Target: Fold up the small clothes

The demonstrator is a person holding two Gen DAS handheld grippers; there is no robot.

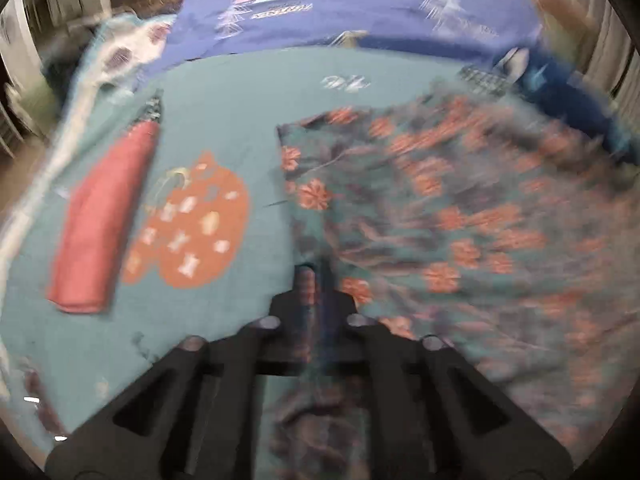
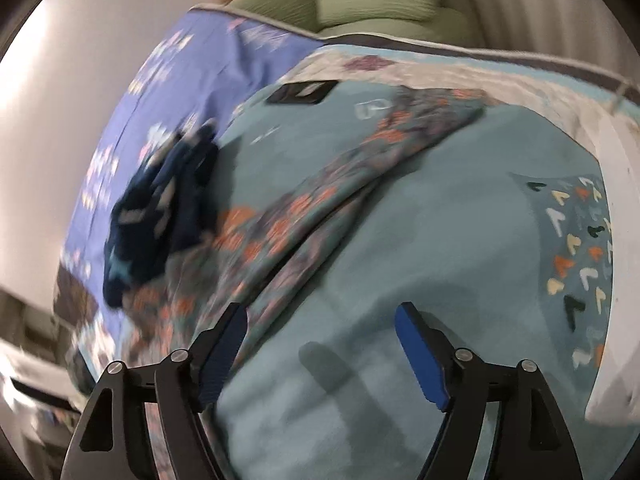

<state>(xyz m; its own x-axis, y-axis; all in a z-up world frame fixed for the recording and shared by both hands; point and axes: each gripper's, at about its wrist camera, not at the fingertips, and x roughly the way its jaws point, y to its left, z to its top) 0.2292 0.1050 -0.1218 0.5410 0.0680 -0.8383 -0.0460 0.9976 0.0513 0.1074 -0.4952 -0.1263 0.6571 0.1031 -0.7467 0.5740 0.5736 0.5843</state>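
Left gripper [image 1: 314, 280] clenched on hem of floral garment [image 1: 460, 220], spread rightward on teal blanket [image 1: 224, 96]. Right gripper [image 2: 320, 344] released, garment just left, long axis probably running diagonally away; blurred.

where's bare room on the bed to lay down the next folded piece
Free: the teal blanket between the folded red cloth and the floral garment, and the stretch ahead of the open right hand-held gripper. Crowded: around the dark blue clothes pile, which touches the floral garment.
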